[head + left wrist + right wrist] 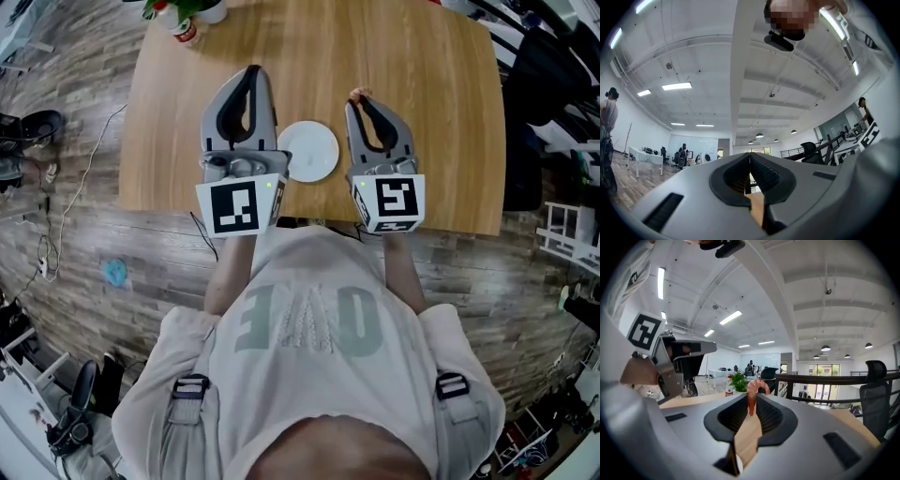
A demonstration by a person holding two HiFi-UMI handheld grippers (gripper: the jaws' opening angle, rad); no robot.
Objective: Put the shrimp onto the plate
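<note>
A small white round plate [308, 151] lies on the wooden table [412, 66], between my two grippers. The right gripper [357, 97] is shut on a pink-orange shrimp [752, 392], whose curled body sticks up past the fingertips; in the head view the shrimp [357, 94] shows as a small orange bit at the tips, up and right of the plate. My left gripper [252, 71] is shut with nothing between its jaws, its tips up and left of the plate. In the left gripper view the left gripper [749, 157] points level across the room.
A potted green plant [180, 9] with a red-labelled bottle stands at the table's far left corner; the plant [738, 380] also shows in the right gripper view. The table's near edge [309, 221] runs just below the gripper cubes. Cables and a blue object [114, 272] lie on the floor at left.
</note>
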